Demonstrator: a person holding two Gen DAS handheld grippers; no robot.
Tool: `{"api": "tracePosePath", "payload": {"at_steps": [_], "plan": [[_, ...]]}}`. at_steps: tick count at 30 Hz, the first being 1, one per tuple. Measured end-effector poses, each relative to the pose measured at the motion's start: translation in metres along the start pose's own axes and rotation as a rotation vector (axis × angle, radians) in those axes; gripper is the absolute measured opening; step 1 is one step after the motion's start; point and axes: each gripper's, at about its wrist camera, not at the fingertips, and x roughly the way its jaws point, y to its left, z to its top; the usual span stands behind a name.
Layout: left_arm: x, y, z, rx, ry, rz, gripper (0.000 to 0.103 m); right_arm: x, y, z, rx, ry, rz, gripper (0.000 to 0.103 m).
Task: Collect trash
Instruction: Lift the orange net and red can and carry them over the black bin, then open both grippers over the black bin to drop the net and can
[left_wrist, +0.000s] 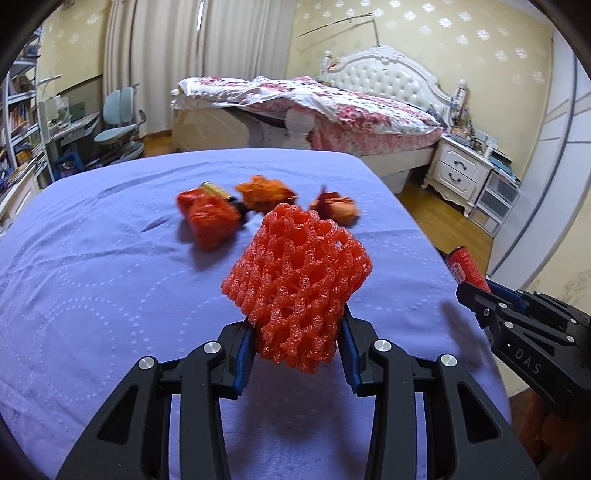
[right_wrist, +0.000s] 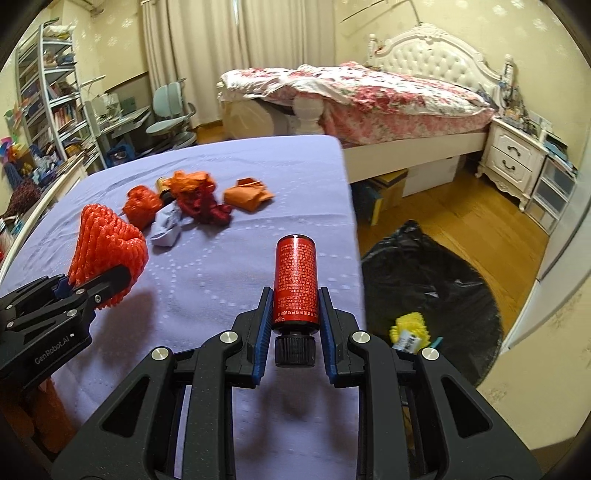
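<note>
Above the table, hand-held grippers (left_wrist: 297, 347) (right_wrist: 295, 314) clamp foam net (left_wrist: 295, 280) and bottle (right_wrist: 295, 284).

A lavender quilted cloth (left_wrist: 92, 258) covered the worktop. Beyond it stood a bed (left_wrist: 332, 107) with a white tufted headboard (left_wrist: 384, 72) and a rumpled pink floral duvet (right_wrist: 388, 94). A white two-drawer nightstand (left_wrist: 458, 171), cluttered on top, stood beside the bed, with translucent plastic drawers (left_wrist: 495, 201) next to it. Cream curtains (left_wrist: 166, 55) hung at the far wall. To the left stood a pale blue desk chair (right_wrist: 171, 110) at a small desk (right_wrist: 122, 118) and a white bookshelf (right_wrist: 48, 81) crammed with books. The floor (right_wrist: 480, 221) was warm wooden boards, and the walls (left_wrist: 461, 33) bore pale flower-patterned paper
</note>
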Motion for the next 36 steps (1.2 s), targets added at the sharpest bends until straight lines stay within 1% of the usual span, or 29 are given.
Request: {"api": "tracePosePath", "payload": {"at_steps": [5,10,18,24,29,36], "plan": [[0.005,-0.035,0.007,0.051,-0.005,-0.048,0.04,-0.007,-0.032,-0.001,0.048,-0.02,-0.047,0.023],[0.019,-0.072,0.015,0.096,-0.003,-0.098,0.04,-0.012,-0.061,-0.002,0.084,-0.035,-0.09,0.023],[0.042,-0.12,0.025,0.165,0.009,-0.137,0.04,-0.013,-0.096,-0.003,0.122,-0.05,-0.141,0.023],[0.058,-0.145,0.032,0.209,0.02,-0.147,0.04,-0.006,-0.123,-0.004,0.169,-0.052,-0.165,0.023],[0.066,-0.163,0.032,0.24,0.027,-0.154,0.04,-0.002,-0.137,-0.005,0.187,-0.048,-0.176,0.023],[0.077,-0.174,0.031,0.271,0.041,-0.151,0.04,0.002,-0.151,-0.006,0.202,-0.047,-0.185,0.023]]}}
